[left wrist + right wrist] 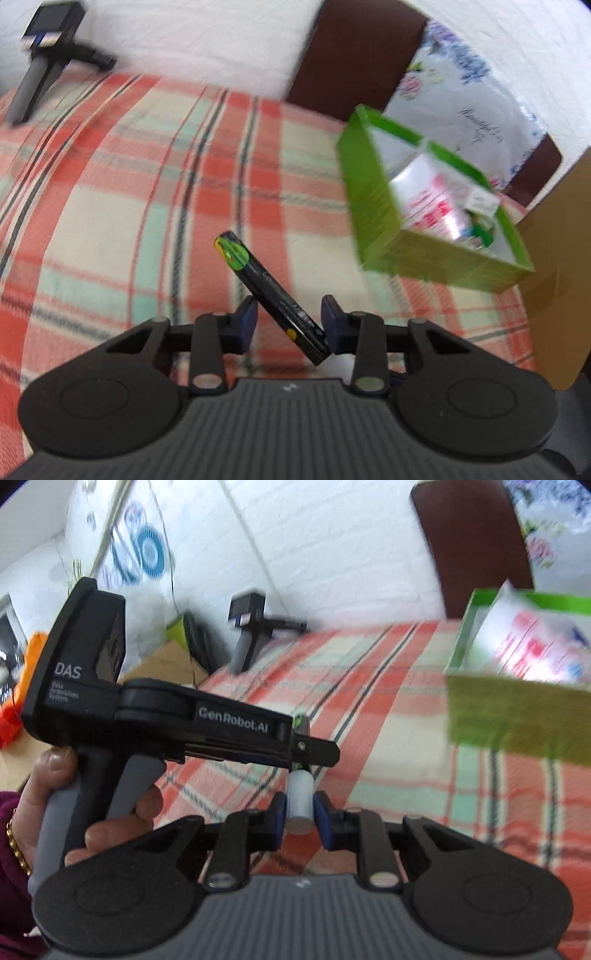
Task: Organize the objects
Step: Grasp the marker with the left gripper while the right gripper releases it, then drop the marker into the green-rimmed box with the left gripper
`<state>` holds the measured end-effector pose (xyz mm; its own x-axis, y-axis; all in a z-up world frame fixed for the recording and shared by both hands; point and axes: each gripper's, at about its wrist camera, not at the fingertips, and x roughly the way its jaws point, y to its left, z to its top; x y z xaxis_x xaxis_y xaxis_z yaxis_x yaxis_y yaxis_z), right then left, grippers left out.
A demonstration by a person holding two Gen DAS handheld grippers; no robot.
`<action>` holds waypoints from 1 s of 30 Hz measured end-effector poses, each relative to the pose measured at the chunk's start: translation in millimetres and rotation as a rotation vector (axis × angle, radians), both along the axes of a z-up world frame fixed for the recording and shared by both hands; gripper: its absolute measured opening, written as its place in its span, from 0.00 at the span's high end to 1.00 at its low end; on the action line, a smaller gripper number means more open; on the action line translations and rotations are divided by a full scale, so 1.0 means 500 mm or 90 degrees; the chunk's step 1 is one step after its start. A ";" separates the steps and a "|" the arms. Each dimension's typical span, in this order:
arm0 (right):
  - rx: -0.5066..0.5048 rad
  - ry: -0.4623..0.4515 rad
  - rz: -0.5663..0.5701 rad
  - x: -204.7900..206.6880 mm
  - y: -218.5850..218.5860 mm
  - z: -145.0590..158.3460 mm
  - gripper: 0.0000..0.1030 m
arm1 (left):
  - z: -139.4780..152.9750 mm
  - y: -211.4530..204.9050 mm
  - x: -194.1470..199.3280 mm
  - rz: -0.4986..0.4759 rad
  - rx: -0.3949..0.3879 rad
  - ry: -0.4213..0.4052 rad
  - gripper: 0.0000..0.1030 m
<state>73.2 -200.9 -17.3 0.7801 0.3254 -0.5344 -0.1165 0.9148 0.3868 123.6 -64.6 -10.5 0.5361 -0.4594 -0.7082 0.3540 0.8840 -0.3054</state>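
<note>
The left gripper (289, 320) holds a black marker (271, 295) slantwise above the checked cloth (110, 206), while the right gripper (300, 810) clamps a white cap (300, 799) near the green box (517, 709).

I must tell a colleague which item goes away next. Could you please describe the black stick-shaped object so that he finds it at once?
Start at the plaid cloth and its green box. Near the box, the left gripper holds a black marker slanted between its jaws. Its green-and-yellow end sets it apart from the white cap in the right gripper.
</note>
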 end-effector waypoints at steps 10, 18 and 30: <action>-0.072 -0.147 -0.157 -0.042 -0.139 0.089 0.82 | 0.123 -0.232 0.053 -0.144 0.009 -0.128 0.69; -0.091 -0.154 -0.258 -0.010 -0.280 0.080 0.82 | 0.116 -0.390 0.122 -0.201 0.044 -0.161 0.69; -0.103 -0.124 -0.334 0.028 -0.311 0.022 0.70 | 0.082 -0.398 0.141 -0.159 0.127 -0.186 0.55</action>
